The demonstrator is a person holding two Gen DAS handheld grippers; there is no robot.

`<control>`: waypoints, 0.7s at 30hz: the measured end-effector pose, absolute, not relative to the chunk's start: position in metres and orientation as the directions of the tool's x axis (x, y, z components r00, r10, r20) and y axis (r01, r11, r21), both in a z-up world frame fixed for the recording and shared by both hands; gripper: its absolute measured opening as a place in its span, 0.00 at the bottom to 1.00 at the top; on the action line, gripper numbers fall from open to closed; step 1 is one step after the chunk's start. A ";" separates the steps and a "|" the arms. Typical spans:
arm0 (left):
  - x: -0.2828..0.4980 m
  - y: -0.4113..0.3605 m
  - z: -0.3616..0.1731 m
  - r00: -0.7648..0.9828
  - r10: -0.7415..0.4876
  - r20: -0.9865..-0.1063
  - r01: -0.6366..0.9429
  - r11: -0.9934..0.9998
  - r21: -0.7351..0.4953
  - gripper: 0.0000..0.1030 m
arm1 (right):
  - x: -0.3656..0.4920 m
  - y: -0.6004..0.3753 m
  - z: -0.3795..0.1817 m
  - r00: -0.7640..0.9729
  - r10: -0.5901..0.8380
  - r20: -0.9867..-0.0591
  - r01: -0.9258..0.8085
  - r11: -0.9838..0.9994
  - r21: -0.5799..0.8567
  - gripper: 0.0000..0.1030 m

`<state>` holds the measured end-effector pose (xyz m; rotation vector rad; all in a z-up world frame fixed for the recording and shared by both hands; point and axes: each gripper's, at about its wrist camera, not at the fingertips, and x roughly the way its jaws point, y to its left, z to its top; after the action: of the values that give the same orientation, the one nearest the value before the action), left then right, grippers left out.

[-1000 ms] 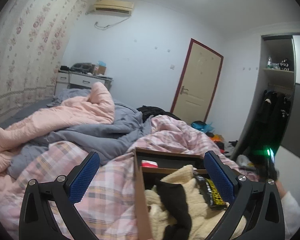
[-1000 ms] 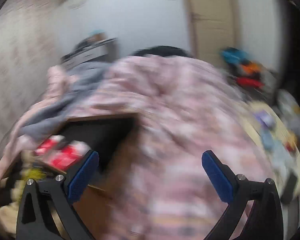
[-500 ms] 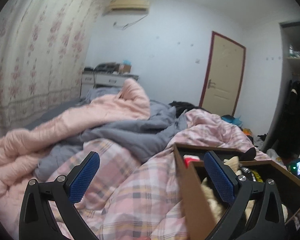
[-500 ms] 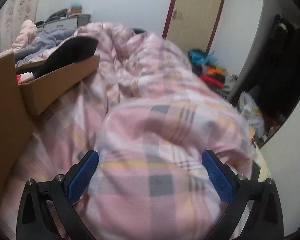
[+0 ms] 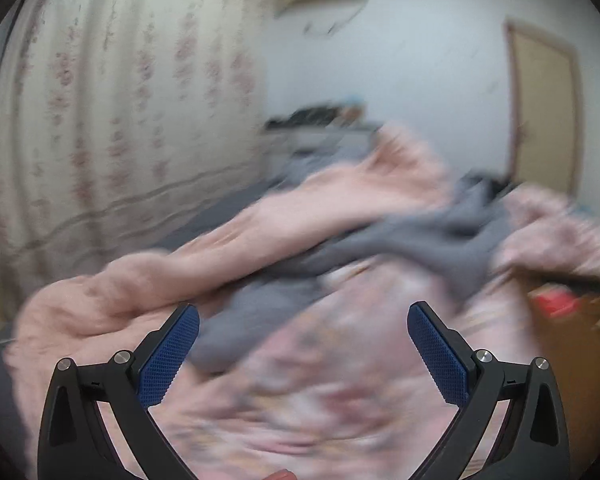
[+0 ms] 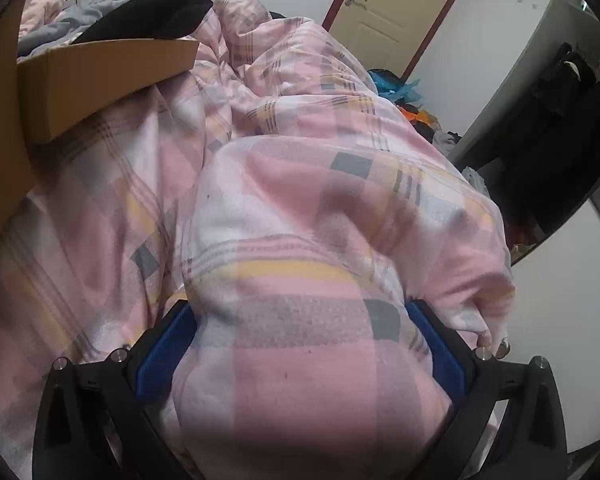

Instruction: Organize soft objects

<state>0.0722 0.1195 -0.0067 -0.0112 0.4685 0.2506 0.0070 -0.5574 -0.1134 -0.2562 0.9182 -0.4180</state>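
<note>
A pink plaid quilt (image 6: 300, 208) covers the bed and bulges in a thick fold. My right gripper (image 6: 300, 320) is open, with its blue pads on either side of that fold and the cloth pressed between them. My left gripper (image 5: 303, 320) is open and empty above the same plaid quilt (image 5: 340, 380); this view is blurred. A plain pink quilt (image 5: 220, 248) and a grey blanket (image 5: 400, 240) lie beyond it. A cardboard box (image 6: 100, 76) holding dark cloth (image 6: 148, 16) sits on the bed at the upper left; its edge (image 5: 580, 320) shows at the right in the left wrist view.
A floral curtain (image 5: 120, 120) hangs on the left, with a desk (image 5: 320, 128) at the back wall and a door (image 6: 392, 12) beyond the bed. Dark clothes hang in a wardrobe (image 6: 572, 120) on the right. Clutter (image 6: 404, 92) lies on the floor by the door.
My left gripper has swung left, away from the box, toward the pink and grey bedding. My right gripper has moved down so its open fingers straddle the plaid quilt fold.
</note>
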 end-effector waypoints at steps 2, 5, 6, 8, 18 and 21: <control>0.096 0.143 -0.042 0.776 0.251 -0.579 -0.285 0.958 0.033 1.00 | 0.007 -0.558 -0.113 0.532 -0.461 -0.710 0.237 0.886 -0.398 0.99; 0.122 0.162 -0.111 0.625 0.135 -0.769 -0.290 0.955 -0.068 1.00 | 0.008 -0.551 -0.117 0.517 -0.492 -0.700 0.233 0.868 -0.438 0.99; 0.129 0.159 -0.132 0.583 0.128 -0.802 -0.267 0.963 -0.040 1.00 | 0.010 -0.548 -0.119 0.509 -0.505 -0.697 0.232 0.860 -0.454 0.99; 0.131 0.143 -0.136 0.597 0.221 -0.771 -0.250 0.965 0.084 1.00 | 0.011 -0.542 -0.124 0.492 -0.537 -0.685 0.228 0.839 -0.494 0.99; 0.130 0.135 -0.138 0.566 0.278 -0.776 -0.232 0.957 0.173 1.00 | 0.016 -0.529 -0.133 0.448 -0.630 -0.634 0.212 0.764 -0.609 0.99; 0.131 0.127 -0.143 0.561 0.303 -0.771 -0.232 0.951 0.204 1.00 | 0.016 -0.529 -0.134 0.447 -0.631 -0.634 0.210 0.763 -0.611 0.99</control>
<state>0.1309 0.1273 -0.1430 0.0824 0.9237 0.3156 0.0161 -0.5292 -0.1338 -0.4884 0.9776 -0.5469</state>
